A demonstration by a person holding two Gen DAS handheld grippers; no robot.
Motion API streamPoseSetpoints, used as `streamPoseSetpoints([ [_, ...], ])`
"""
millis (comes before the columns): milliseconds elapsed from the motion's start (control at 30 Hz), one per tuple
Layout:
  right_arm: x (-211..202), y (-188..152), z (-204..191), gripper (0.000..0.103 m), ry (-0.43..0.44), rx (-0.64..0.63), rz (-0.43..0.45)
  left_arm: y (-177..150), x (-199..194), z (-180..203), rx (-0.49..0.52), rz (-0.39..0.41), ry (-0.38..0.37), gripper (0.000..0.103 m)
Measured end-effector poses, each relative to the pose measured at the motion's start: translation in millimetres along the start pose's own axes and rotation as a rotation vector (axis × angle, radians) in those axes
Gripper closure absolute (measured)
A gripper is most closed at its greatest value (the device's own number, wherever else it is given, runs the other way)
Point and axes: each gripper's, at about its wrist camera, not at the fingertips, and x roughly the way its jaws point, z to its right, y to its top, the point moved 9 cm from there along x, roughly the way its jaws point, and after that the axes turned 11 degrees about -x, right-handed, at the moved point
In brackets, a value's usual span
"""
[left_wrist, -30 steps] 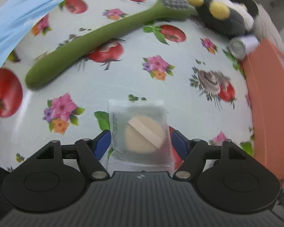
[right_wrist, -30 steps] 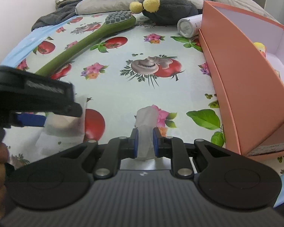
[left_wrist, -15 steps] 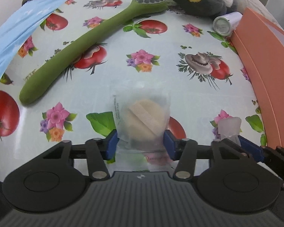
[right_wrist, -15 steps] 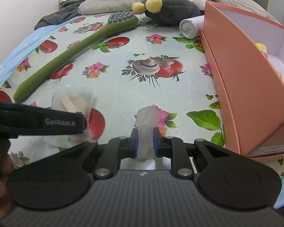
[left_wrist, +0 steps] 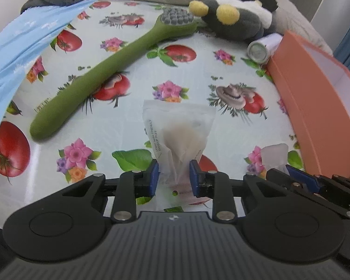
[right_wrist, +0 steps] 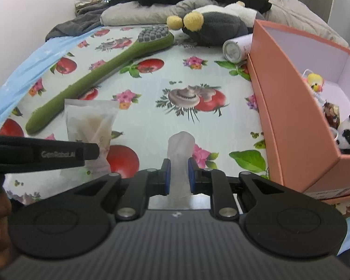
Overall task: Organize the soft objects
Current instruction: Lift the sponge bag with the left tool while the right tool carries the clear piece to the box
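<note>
Frosted puff packet (left_wrist: 178, 137) crumpling between closing left gripper (left_wrist: 173, 177) pads, near middle of flowered tablecloth (left_wrist: 193, 86). Right gripper (right_wrist: 179, 171) narrow, pinching translucent soft piece (right_wrist: 180, 148), left of salmon box (right_wrist: 291, 107).

The left tongs (left_wrist: 173, 173) are closing on a clear packet holding a beige puff (left_wrist: 179, 130), its sides crumpling between the blue pads; a green long-handled brush (left_wrist: 109, 72) is lying beyond.

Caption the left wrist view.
Left gripper closing on a bagged makeup puff, lifted above the floral tablecloth.
</note>
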Motion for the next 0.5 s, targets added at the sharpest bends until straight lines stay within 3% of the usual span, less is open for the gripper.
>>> streamPoseSetpoints([
  [500,-79,45,2,0.084,-0.008,0.014,0.132,21,-90,9,0.015,0.1,-0.109,0.071],
])
